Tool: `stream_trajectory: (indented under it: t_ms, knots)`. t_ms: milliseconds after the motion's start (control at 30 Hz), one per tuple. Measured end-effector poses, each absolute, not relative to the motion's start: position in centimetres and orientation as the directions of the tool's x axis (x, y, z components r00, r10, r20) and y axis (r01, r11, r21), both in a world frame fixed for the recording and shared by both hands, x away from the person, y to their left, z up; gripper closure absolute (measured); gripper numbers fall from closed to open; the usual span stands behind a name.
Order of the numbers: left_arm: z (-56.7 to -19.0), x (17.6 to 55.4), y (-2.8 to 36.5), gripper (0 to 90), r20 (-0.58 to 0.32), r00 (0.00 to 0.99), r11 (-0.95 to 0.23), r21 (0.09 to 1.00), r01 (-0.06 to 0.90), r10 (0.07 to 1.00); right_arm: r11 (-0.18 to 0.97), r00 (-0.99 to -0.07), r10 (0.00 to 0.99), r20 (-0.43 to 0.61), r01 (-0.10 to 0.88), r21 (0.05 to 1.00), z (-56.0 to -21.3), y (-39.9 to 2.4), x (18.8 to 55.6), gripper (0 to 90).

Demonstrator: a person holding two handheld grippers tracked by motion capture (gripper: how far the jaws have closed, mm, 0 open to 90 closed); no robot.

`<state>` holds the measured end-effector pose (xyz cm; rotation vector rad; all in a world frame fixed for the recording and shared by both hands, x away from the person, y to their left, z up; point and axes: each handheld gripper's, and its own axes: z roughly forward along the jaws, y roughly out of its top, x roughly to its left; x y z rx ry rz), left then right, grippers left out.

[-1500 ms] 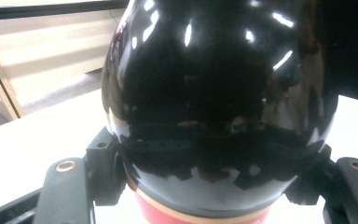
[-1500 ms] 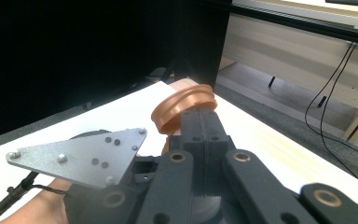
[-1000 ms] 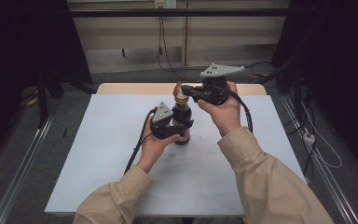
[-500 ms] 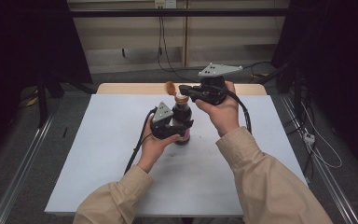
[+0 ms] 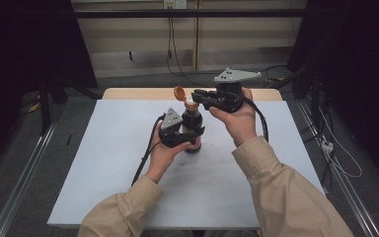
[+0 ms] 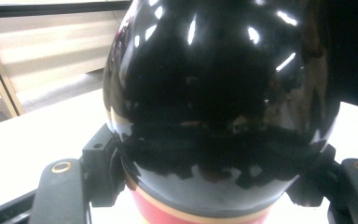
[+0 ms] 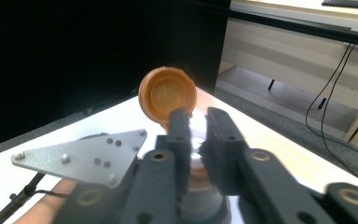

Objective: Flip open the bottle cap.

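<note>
Bottle [image 5: 192, 129] is the landmark: a dark, glossy one with a red band near its base, standing upright on the white table [image 5: 103, 163] a little behind the table's middle. In the left gripper view its black belly [image 6: 219, 93] takes up most of the picture, with the red band [image 6: 168, 215] showing low down.

Around the bottle's lower body sits the left gripper [image 5: 180, 136], held in the person's left hand [image 5: 164, 154] on the near-left side of the bottle. Its two black jaws press against either flank of the bottle, clamped on it, and its grey three-cornered plate [image 5: 171, 118] stands just left of the bottle's shoulder. A black cable [image 5: 145, 158] trails from it toward the near-left of the bottle.

At the bottle's top the orange flip cap [image 5: 179, 92] stands swung open, tilted back to the far-left of the neck; the right gripper view looks into its round hollow underside [image 7: 167, 93].

Right of the bottle's neck and above it, the right hand [image 5: 237, 118] holds the right gripper [image 5: 197, 98] level, pointing at the neck. In the right gripper view its jaws stand nearly together with a pale part of the bottle's spout [image 7: 196, 140] between them; they seem to pinch it, though blur hides the contact itself. The person's tan sleeves [image 5: 286, 197] reach in from the near side of the bottle.
</note>
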<state>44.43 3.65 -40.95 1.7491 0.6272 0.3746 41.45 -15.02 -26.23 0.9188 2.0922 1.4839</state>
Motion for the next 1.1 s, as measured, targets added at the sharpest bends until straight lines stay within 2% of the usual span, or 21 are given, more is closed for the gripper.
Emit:
stream_trajectory:
  t_ms: [367,567,1000,1100]
  knots:
    - [-40.5,44.3,4.0,17.7,-0.135,0.813,-0.153,0.952,0.265,0.567,0.177,-0.68,0.729,0.073,0.29,0.941,-27.4,-16.5,40.5,53.7]
    - [-40.1,43.7,4.8,14.8,-0.138,0.814,-0.168,0.946,0.276,0.564,0.156,-0.67,0.737,0.085,0.291,0.944,-28.2,-17.4,39.6,44.3]
    - [-38.8,41.7,7.7,12.2,-0.163,0.838,-0.135,0.953,0.27,0.521,0.126,-0.664,0.74,0.108,0.295,0.947,-31.4,-19.5,37.4,34.1]
    - [-38.9,41.3,8.1,11.1,-0.163,0.839,-0.157,0.947,0.281,0.519,0.121,-0.663,0.74,0.115,0.299,0.947,-32.3,-20.0,36.8,32.3]
